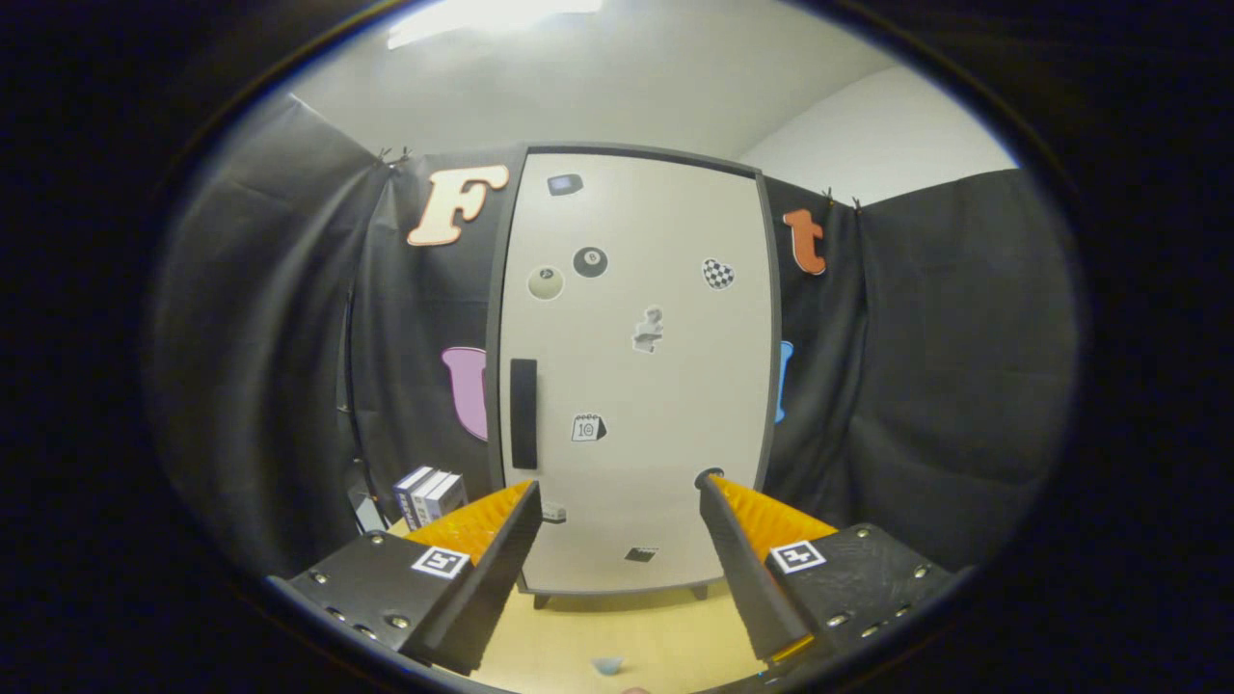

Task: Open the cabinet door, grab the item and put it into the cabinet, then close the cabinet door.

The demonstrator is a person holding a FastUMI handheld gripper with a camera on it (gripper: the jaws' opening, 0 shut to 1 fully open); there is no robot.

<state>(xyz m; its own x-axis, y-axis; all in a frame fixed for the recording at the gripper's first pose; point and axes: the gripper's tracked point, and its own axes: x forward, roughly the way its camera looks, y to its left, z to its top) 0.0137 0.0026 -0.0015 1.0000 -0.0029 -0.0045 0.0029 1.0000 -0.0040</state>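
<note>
Your gripper [617, 501] spread wide, fingers holding nothing, raised over tabletop [617, 622]. Small pale object [607, 664] on table below fingers, maybe your item, too small to tell. Beyond fingers, cabinet [636, 376] door shut, dark handle [523, 413] on left side. Boxes [429, 493] left of cabinet. Nothing done yet: open, load, close all ahead.

One cabinet [631, 371], door [665, 386] shut, w/ one dark handle [523, 413]. Approx. nine stickers [590, 261] on it, some too small to be sure. Three boxes [429, 493] stood left of it. One gripper [617, 493], two fingers spread, nothing btwn.
</note>
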